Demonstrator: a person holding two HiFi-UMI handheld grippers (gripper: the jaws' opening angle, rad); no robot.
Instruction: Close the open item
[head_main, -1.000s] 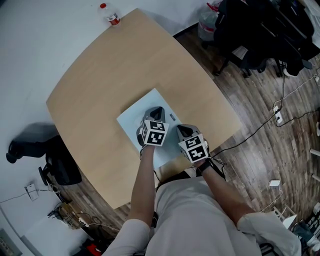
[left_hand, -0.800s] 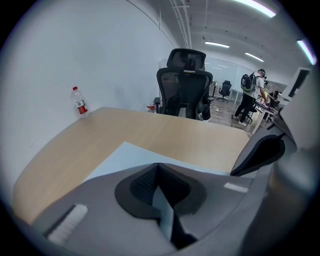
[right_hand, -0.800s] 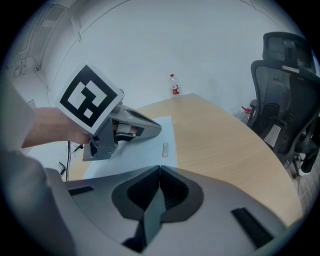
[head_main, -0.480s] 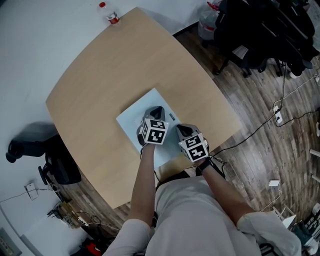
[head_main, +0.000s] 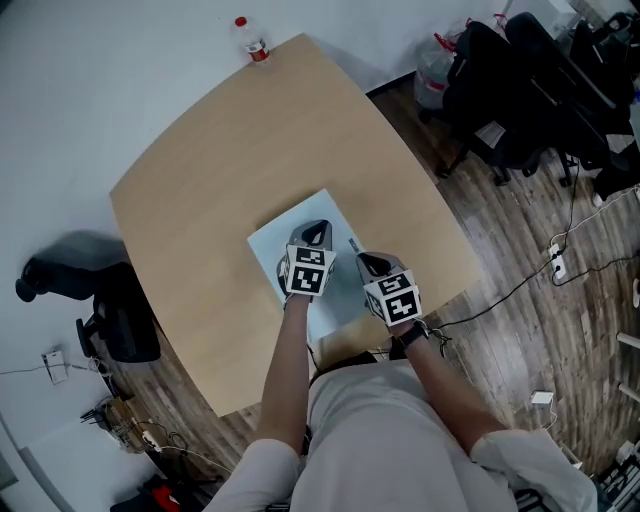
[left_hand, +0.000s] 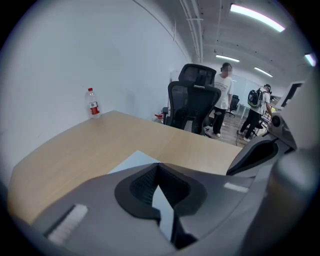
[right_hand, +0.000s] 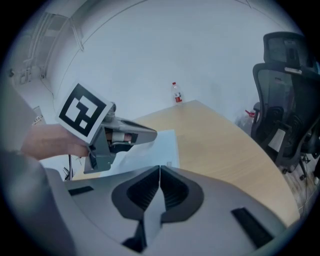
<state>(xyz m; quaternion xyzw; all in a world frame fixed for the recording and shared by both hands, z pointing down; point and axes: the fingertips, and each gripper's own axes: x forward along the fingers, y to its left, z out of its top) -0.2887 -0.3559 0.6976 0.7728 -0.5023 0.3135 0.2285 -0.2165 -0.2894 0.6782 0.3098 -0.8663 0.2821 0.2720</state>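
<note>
A flat pale blue-grey item (head_main: 283, 235) lies shut flat on the wooden table (head_main: 220, 150), near its front edge. It shows as a pale sheet (right_hand: 155, 145) in the right gripper view and as a pale corner (left_hand: 131, 161) in the left gripper view. My left gripper (head_main: 315, 231) hovers over its middle, jaws shut with nothing between them. The right gripper (head_main: 361, 263) is at the item's right edge, also shut and empty. The left gripper (right_hand: 151, 133) appears from the side in the right gripper view. I cannot tell what kind of item it is.
A water bottle (head_main: 252, 42) stands at the table's far edge, also visible as the bottle (left_hand: 93, 104). Black office chairs (head_main: 500, 90) stand on the wooden floor to the right. Another dark chair (head_main: 110, 315) is at the left. People (left_hand: 223, 95) stand far off.
The head camera has shifted, so the table sits a little lower and further right in view. Both grippers stay shut over the pale item, nearly where they were.
</note>
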